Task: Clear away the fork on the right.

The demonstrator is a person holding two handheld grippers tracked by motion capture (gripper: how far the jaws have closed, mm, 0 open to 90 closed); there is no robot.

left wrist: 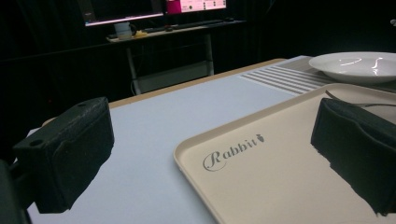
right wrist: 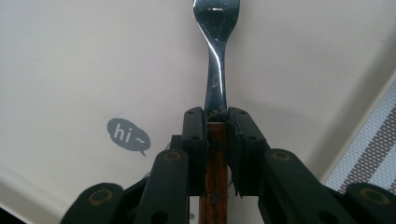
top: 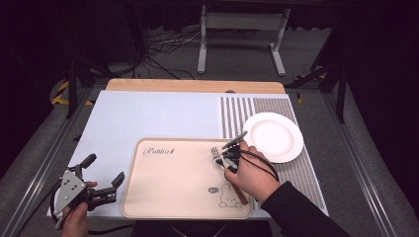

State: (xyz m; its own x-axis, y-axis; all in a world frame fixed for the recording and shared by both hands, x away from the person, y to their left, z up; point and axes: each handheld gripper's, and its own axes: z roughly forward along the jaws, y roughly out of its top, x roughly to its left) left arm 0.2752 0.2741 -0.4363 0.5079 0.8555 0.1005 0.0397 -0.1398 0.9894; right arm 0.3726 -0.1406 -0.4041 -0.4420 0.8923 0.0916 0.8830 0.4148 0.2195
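Pale blue table (top: pixel 148 118), near edge: left gripper (top: pixel 104 177) spread wide, holding nothing, beside beige tray (top: pixel 168 192). Right gripper (right wrist: pixel 216 122) clenched on fork (right wrist: pixel 215 56) over tray, wooden handle mostly hidden by jaws, tines cut off; white plate (top: pixel 274 136) farther right on striped mat (top: pixel 237 111).

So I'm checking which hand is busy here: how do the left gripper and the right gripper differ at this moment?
The left gripper has its jaws spread wide with nothing between them; the right gripper has its jaws shut on a fork, gripping where the wooden handle meets the metal. The left gripper sits at the left edge of the beige tray, over the pale mat; the right gripper is over the tray's right part, near the white plate. Both are hand-held, with black jaws.
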